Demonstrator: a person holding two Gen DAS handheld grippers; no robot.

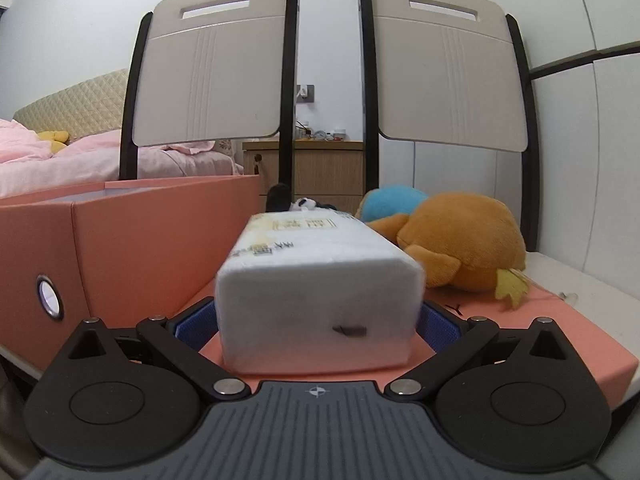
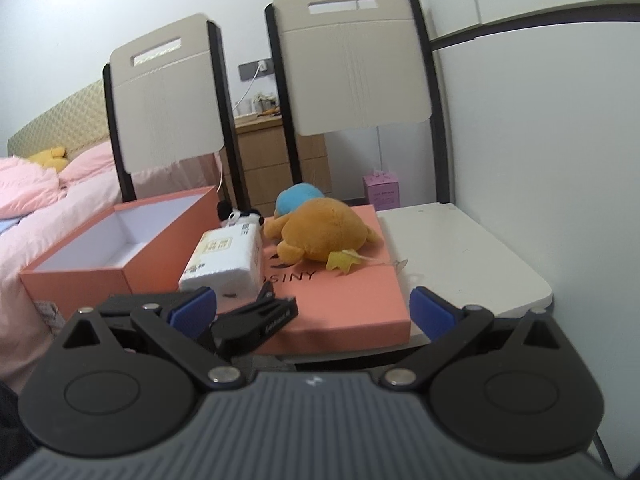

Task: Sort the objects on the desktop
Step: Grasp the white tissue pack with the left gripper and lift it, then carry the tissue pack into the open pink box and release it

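Note:
A white tissue pack point(image 1: 316, 280) lies on the orange box lid point(image 1: 560, 320). My left gripper point(image 1: 316, 320) has a blue pad on each side of the pack's near end, close to its sides; contact is unclear. In the right wrist view the pack point(image 2: 228, 256) lies on the lid point(image 2: 352, 300) with the left gripper's black body point(image 2: 256, 320) at its near end. An orange plush toy point(image 2: 320, 236) and a blue plush point(image 2: 296, 196) lie behind. A small panda toy point(image 2: 240, 214) sits at the pack's far end. My right gripper point(image 2: 312, 308) is open and empty, in front of the lid.
An open orange box point(image 2: 100, 248) with a white inside stands left of the lid. Two chair backs point(image 1: 208, 68) stand behind the white table point(image 2: 460, 256). A bed with pink bedding point(image 2: 40, 188) is at the left. A wooden nightstand point(image 1: 320, 168) stands at the back.

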